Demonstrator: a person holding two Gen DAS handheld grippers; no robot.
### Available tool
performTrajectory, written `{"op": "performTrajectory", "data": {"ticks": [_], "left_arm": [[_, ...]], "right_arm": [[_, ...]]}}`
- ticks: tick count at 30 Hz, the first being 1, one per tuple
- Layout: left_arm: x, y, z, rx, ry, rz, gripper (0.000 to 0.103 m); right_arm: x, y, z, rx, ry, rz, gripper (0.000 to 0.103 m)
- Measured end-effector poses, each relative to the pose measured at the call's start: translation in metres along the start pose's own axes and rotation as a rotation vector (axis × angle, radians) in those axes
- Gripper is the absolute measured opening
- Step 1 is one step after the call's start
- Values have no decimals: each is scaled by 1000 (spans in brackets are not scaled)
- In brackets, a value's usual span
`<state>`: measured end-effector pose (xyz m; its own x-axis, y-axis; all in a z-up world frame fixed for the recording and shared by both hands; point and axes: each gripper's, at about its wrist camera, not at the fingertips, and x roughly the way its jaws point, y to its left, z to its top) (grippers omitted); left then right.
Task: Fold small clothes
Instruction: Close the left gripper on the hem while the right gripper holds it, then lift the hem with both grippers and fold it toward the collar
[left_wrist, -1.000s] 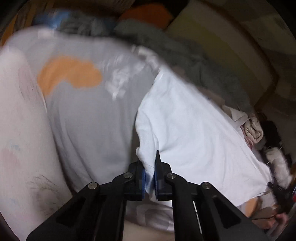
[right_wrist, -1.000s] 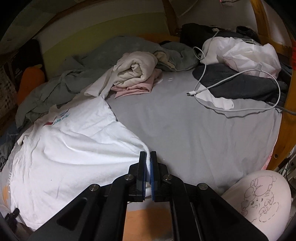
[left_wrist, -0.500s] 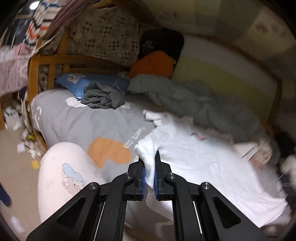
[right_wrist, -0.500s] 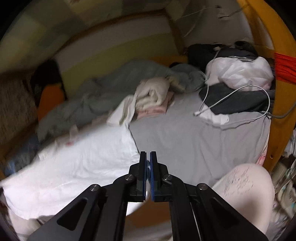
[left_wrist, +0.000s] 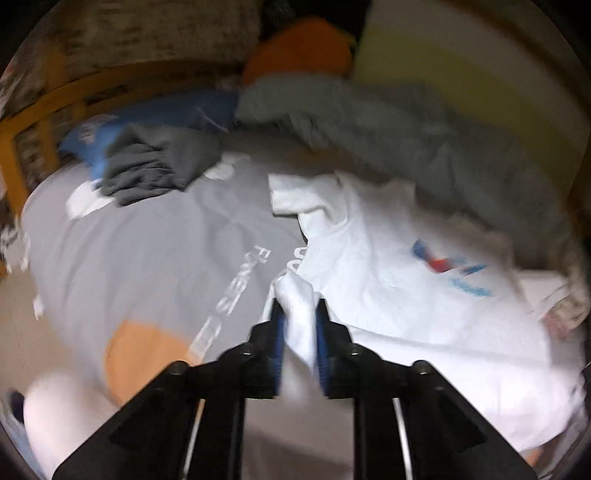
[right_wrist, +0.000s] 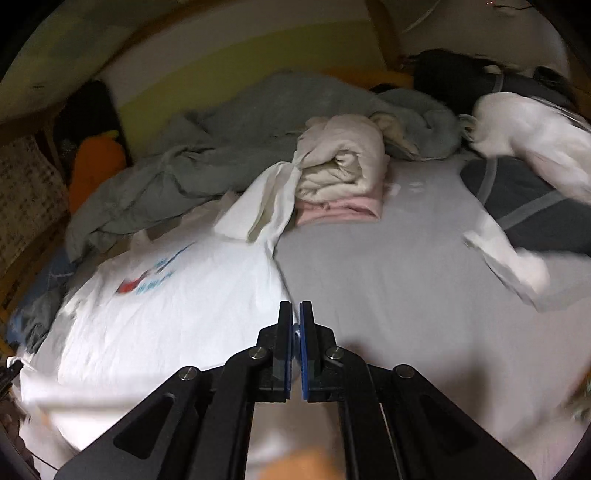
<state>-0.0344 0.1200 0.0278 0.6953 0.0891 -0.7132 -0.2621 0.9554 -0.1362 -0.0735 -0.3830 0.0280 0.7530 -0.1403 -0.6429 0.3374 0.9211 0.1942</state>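
A white T-shirt (left_wrist: 406, 295) with a red and blue print lies spread on the grey bed sheet (left_wrist: 147, 258). The jaws of my left gripper (left_wrist: 298, 310) are opening, and a bunched corner of the shirt still stands loosely between the blue pads. In the right wrist view the same T-shirt (right_wrist: 166, 314) lies to the left of my right gripper (right_wrist: 295, 314). That gripper is shut, with a sliver of the shirt's edge pinched between its pads. Both views are blurred by motion.
A dark grey garment (left_wrist: 155, 170) lies crumpled by a blue pillow (left_wrist: 155, 122). A grey-green blanket (right_wrist: 221, 147) runs along the back. Cream and pink folded clothes (right_wrist: 343, 162) sit mid-bed, dark and white clothes (right_wrist: 535, 184) at the right. A person's pale-trousered knee (left_wrist: 55, 417) shows low left.
Both grippers swung up and forward with the shirt, which now lies spread with its print up. The left jaws have parted around their corner; the right stays shut.
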Motion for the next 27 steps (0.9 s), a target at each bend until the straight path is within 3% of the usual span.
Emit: {"op": "performTrajectory", "data": {"ticks": [2, 3, 4, 5, 7, 10, 14, 15, 17, 18, 19, 20, 21, 22, 25, 27], "left_arm": [[8, 4, 1, -16, -6, 10, 45], [3, 8, -3, -10, -37, 0, 70], [-4, 12, -8, 0, -70, -1, 86], [-11, 16, -14, 16, -104, 3, 86], [-19, 23, -21, 45, -137, -20, 87], [-15, 31, -27, 66, -93, -52, 87], [1, 38, -43, 51, 27, -83, 86], [4, 40, -48, 42, 47, -105, 85], [11, 38, -57, 51, 61, -134, 65], [14, 34, -60, 69, 68, -138, 43], [20, 30, -62, 83, 100, -152, 5], [24, 29, -63, 68, 131, -160, 3], [24, 33, -62, 23, 138, -172, 2], [16, 38, -60, -20, 117, -175, 2], [-24, 52, -56, -42, 38, -166, 2], [-42, 58, -61, -22, 40, -136, 3]], "right_arm": [[23, 6, 13, -46, 33, -69, 11], [25, 5, 15, -48, 34, -76, 15], [23, 3, 14, -43, 22, -59, 25], [17, -2, 11, -33, -2, -30, 44], [6, -10, 7, -21, -48, -10, 65], [-4, -13, 5, -54, -27, 35, 65], [7, -8, -16, -98, 117, 95, 65], [14, -7, -24, -95, 160, 108, 65], [26, -11, -38, -66, 223, 125, 65], [31, -12, -42, -53, 241, 134, 65], [36, -12, -45, -47, 263, 153, 62], [39, -10, -46, -54, 285, 181, 33], [41, -6, -47, -68, 312, 218, 12], [37, -5, -45, -77, 294, 206, 6], [7, -14, -39, -47, 206, 203, 4], [-16, -19, -43, -45, 202, 225, 4]]}}
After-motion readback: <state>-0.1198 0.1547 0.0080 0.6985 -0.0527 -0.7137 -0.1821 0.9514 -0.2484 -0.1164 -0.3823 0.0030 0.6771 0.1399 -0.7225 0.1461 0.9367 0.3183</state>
